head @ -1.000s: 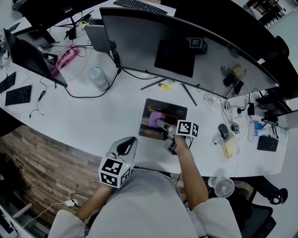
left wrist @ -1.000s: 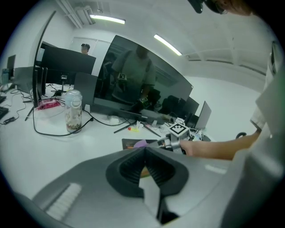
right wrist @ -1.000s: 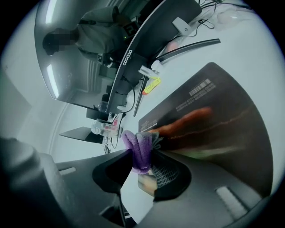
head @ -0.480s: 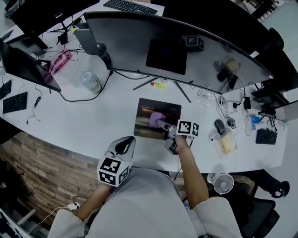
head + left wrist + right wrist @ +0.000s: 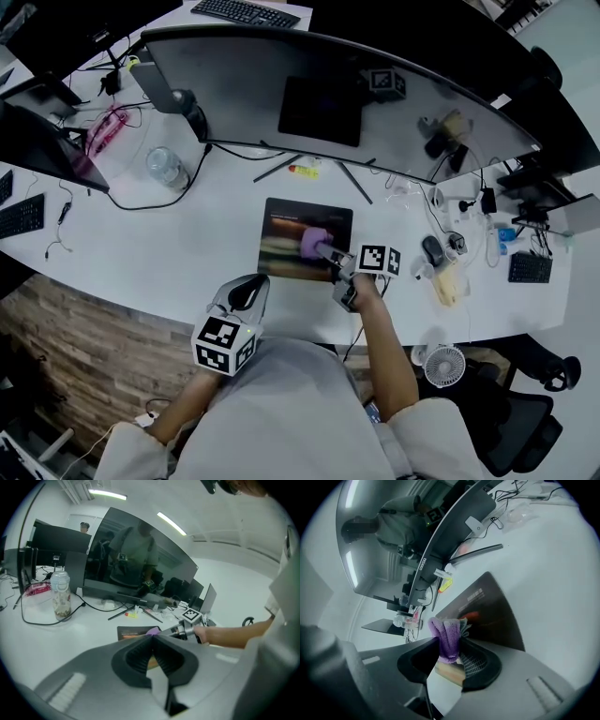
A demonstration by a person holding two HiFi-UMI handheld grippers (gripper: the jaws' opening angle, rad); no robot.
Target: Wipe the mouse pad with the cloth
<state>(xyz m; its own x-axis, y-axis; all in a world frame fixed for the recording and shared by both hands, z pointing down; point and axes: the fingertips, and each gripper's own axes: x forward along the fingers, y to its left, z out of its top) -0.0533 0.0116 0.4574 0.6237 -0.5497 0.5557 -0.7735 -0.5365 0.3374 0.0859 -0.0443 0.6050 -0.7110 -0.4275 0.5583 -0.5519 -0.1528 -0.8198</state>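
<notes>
A dark mouse pad [image 5: 286, 230] lies on the white desk in front of the curved monitor; it also shows in the right gripper view as a dark sheet [image 5: 492, 613] and in the left gripper view [image 5: 131, 631]. A purple cloth [image 5: 312, 241] rests on the pad's right part, and my right gripper [image 5: 327, 254] is shut on it; the folded purple cloth [image 5: 446, 638] sits pinched between the jaws. My left gripper [image 5: 246, 296] hangs at the desk's near edge, left of the pad, jaws closed together with nothing in them [image 5: 153, 645].
A curved monitor [image 5: 328, 94] stands behind the pad on thin legs. A clear bottle [image 5: 166, 167] and a black cable lie at the left. A mouse [image 5: 431, 250], cables and small items crowd the right side. A desk fan [image 5: 442, 365] sits below the desk edge.
The head camera has shifted, so the whole desk slides left in view. The right gripper keeps the cloth on the pad's right part; the left gripper stays at the desk edge.
</notes>
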